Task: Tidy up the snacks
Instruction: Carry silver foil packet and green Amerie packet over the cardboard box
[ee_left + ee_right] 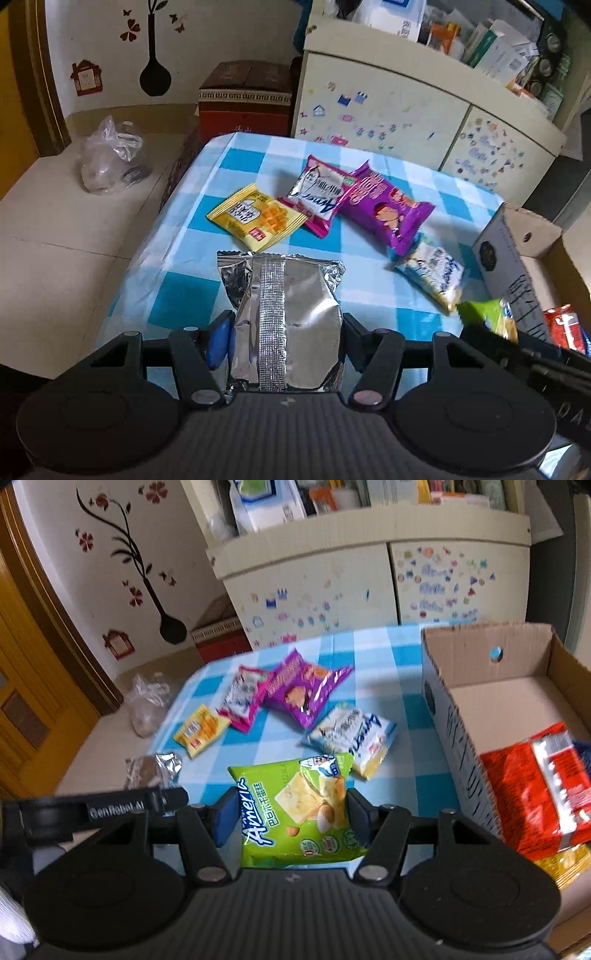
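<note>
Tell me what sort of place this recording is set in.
Most likely a lived-in home room, not a lab: a sticker-covered cabinet piled with household boxes, a flower-vase wall decal, and a table under a blue checked cloth strewn with snack packets.

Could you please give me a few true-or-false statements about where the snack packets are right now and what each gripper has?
1. The left gripper is shut on the silver foil packet. True.
2. The right gripper is empty. False: its fingers grip the green cracker packet.
3. The cardboard box already holds a red packet. True.
4. The yellow packet lies in the box. False: it lies on the blue checked tablecloth.
5. The purple packet lies on the tablecloth, overlapping the pink packet. True.
</note>
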The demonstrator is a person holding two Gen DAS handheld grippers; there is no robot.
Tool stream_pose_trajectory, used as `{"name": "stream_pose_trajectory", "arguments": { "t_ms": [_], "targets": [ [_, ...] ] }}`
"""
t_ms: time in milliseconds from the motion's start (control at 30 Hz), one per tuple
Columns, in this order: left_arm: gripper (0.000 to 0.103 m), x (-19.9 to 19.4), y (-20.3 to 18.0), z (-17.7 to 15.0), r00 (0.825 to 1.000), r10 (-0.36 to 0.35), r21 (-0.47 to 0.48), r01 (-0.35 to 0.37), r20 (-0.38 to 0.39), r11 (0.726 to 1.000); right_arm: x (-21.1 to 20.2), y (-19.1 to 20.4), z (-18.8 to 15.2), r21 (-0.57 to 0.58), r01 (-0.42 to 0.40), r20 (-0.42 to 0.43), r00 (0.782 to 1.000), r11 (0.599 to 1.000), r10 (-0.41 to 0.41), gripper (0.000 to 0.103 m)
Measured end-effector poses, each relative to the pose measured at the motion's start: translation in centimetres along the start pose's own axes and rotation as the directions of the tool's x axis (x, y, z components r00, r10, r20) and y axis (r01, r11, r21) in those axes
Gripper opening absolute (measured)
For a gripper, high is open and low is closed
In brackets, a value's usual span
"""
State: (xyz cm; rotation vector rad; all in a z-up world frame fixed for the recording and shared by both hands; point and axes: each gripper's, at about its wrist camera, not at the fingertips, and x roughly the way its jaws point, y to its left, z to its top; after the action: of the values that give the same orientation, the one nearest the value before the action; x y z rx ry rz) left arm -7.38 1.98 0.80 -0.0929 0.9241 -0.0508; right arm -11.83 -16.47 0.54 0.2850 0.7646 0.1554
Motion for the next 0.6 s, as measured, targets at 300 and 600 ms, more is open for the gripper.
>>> {"name": "stream_pose_trajectory", "arguments": {
  "t_ms": [300,600],
  "targets": [
    [0.066,-2.4,-3.2,0.4,0.998,-0.052,0.032,0.052,0.027,0.998,-4.0,-1.6,1.9,0.033,-0.003,0.101,0.995,0.999,0.000,0.062],
    [0.066,-3.9,-7.6,0.7,0.992,-0.120,0.090,0.116,0.042,0.989,-8.3,-5.2,3.5,0.114,0.056,0.205,0.976,0.992,-0.079,0.062]
  ]
}}
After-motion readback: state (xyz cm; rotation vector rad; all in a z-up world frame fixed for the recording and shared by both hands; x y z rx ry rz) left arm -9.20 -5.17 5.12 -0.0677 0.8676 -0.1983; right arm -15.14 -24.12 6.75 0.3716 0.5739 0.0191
